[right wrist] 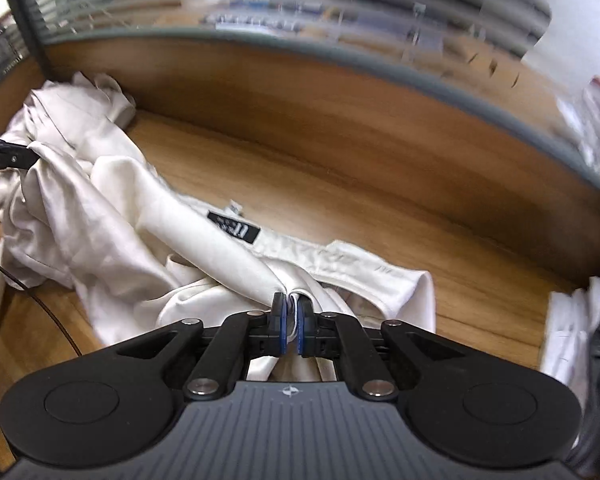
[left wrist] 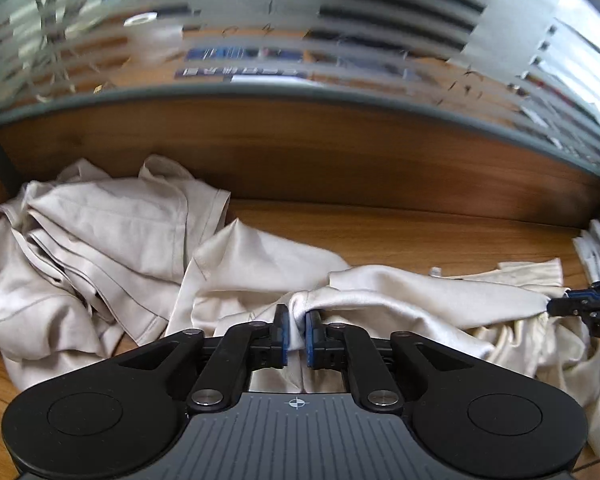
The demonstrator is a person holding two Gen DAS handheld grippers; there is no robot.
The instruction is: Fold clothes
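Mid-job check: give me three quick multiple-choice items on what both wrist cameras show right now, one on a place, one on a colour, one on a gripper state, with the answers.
1. Where does the crumpled heap of other clothes lie?
A. At the desk's left, against the wooden back panel
B. On the floor
C. In a basket

2. What colour is the label on the cream garment?
A. Red
B. Black
C. Green

3. What is the state of the left gripper and right gripper?
A. Both open above the cloth
B. Only the right is shut
C. Both shut on the garment

Answers:
1 A, the heap sits at the left end of the wooden desk by the panel.
2 B, a black tag with pale print shows in the right wrist view.
3 C, cloth is pinched between each pair of blue pads, in both views.
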